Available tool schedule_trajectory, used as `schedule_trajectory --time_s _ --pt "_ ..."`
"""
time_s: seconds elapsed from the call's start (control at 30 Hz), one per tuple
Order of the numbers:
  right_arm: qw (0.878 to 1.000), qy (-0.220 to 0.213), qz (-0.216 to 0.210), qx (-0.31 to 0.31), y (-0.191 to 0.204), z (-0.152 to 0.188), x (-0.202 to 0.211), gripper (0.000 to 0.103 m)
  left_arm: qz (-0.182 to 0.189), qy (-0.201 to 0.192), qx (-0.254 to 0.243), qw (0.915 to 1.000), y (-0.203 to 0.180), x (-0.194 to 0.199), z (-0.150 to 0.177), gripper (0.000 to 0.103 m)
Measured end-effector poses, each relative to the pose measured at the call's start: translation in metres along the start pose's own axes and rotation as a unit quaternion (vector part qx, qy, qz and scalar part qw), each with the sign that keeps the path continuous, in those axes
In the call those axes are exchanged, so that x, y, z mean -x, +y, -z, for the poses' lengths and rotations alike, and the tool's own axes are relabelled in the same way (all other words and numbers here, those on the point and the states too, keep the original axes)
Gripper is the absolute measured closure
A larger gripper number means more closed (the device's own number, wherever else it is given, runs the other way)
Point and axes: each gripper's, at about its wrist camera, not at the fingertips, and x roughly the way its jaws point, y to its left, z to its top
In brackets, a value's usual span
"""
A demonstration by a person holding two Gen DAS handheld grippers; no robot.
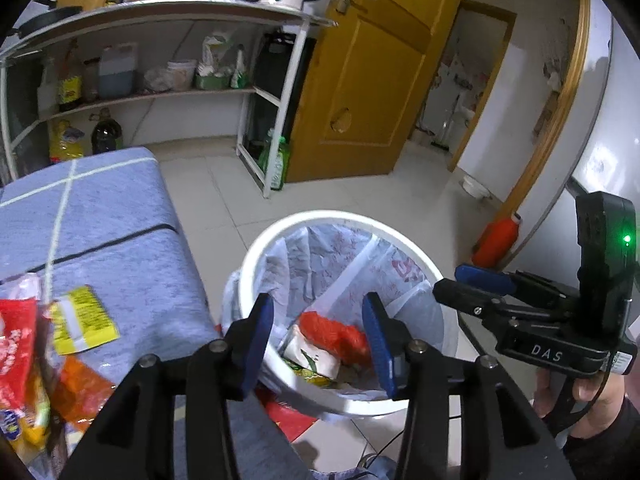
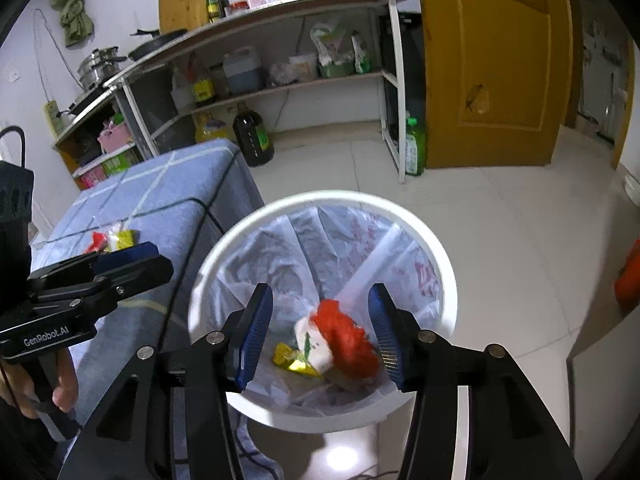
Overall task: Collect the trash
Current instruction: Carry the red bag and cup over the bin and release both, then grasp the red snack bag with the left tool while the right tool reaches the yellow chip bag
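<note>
Trash (image 2: 340,336) in bin (image 2: 440,264); both claws wide, empty.

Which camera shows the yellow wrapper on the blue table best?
The left wrist view: the yellow wrapper lies close and large on the blue cloth, its print visible. The right wrist view shows it small and distant, beside red trash and partly behind the left gripper.

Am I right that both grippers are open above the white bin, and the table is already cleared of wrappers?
Not quite: both grippers are open over the white bin, but wrappers remain on the table, such as the yellow packet in the left wrist view.
</note>
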Motion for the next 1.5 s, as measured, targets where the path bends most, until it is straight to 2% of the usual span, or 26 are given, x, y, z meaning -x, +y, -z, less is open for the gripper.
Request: schedule_trajectory --time_s 0.17,0.37,0.5,0.73,0.87,1.1,1.27,1.5 --pt "0.999 -0.023 -0.032 0.014 0.025 -0.007 0.014 0.052 -0.022 -0.028 0.007 0.9993 0.015 0.034 0.002 0.055" --pt "0.996 -0.025 -0.075 0.037 0.064 -0.014 0.015 0.052 -0.060 -0.056 0.031 0.9961 0.052 0.078 0.009 0.055" --pt "0.993 -0.023 -0.098 0.057 0.093 -0.014 0.011 0.052 -0.092 -0.073 0.051 0.9917 0.085 0.106 0.016 0.047" --pt "0.987 -0.012 -0.130 0.092 0.139 -0.013 -0.002 0.052 -0.139 -0.074 0.088 0.9836 0.137 0.130 0.033 0.047" --pt "0.983 -0.003 -0.148 0.108 0.162 -0.013 -0.011 0.052 -0.156 -0.064 0.102 0.9804 0.160 0.129 0.040 0.047" --pt "0.978 0.013 -0.166 0.124 0.184 -0.012 -0.026 0.052 -0.148 -0.028 0.126 0.9806 0.185 0.110 0.051 0.047" --pt "0.977 0.024 -0.166 0.128 0.184 -0.010 -0.033 0.052 -0.144 -0.009 0.120 0.9822 0.188 0.091 0.046 0.047" --pt "0.977 0.028 -0.168 0.129 0.183 -0.011 -0.035 0.052 -0.171 0.033 0.115 0.9780 0.187 0.065 0.052 0.048"
